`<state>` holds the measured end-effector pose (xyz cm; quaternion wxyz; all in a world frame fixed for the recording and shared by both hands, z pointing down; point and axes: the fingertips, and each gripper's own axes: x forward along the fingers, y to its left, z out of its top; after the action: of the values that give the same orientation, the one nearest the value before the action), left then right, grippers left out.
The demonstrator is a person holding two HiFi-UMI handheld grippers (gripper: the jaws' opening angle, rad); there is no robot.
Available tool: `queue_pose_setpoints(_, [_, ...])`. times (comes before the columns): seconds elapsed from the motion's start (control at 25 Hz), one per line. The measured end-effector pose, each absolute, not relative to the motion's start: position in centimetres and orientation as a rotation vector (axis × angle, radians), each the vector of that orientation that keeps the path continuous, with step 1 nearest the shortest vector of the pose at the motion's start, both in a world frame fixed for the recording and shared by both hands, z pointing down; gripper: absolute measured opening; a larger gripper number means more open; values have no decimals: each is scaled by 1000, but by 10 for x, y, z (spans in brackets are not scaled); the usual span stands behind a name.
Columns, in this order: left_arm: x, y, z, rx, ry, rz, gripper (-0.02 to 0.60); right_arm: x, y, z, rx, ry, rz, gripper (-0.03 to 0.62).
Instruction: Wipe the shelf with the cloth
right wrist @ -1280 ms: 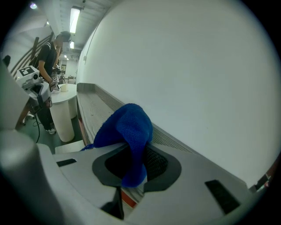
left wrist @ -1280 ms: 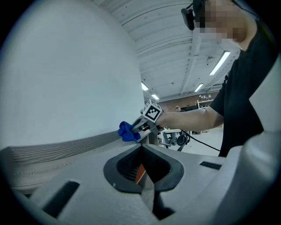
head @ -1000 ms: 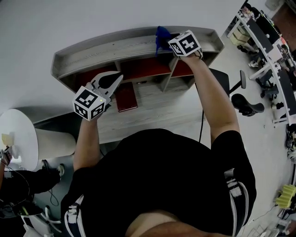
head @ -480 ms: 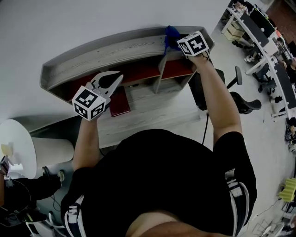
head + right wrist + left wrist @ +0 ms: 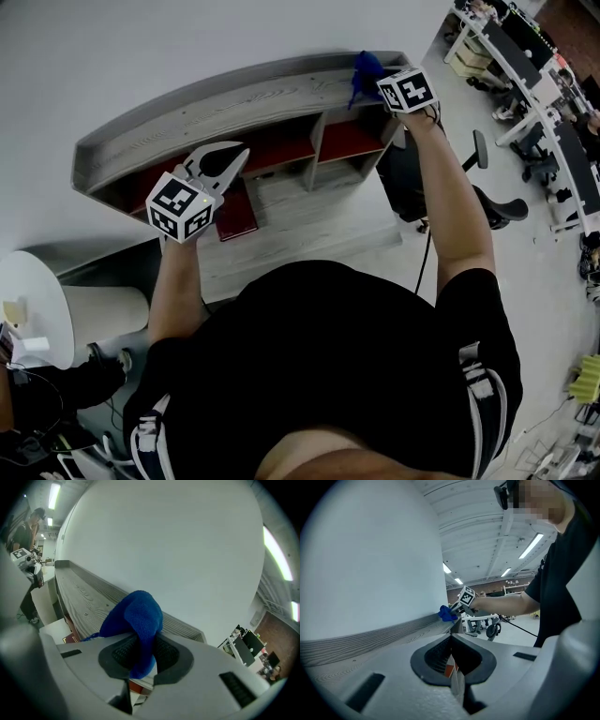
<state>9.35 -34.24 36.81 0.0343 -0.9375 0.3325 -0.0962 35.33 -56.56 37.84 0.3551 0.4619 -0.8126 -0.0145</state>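
A large open-plan office or lab hall: rows of desks [image 5: 567,178] carrying monitors [image 5: 511,42] stand at the right, a black swivel chair [image 5: 497,208] sits on the pale floor [image 5: 464,103], and strip lights [image 5: 531,546] line a high ribbed ceiling [image 5: 478,522].

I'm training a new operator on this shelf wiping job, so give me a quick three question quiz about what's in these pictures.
1. Which gripper holds the blue cloth? A: left. B: right. C: neither.
2. True or false: the left gripper grips a second cloth.
3. Fill in: the cloth sits near the ____ end of the shelf top, seen in the head view.
Key: 1 B, the right gripper is shut on it. 2 False, its jaws are together with nothing between. 3 right.
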Motion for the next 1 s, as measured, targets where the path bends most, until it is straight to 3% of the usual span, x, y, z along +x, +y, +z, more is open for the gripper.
queue_pose_setpoints(1.0, [114,-359,371,-2896,992,-301,17,371,-577,386,1200,-1970,-147,71])
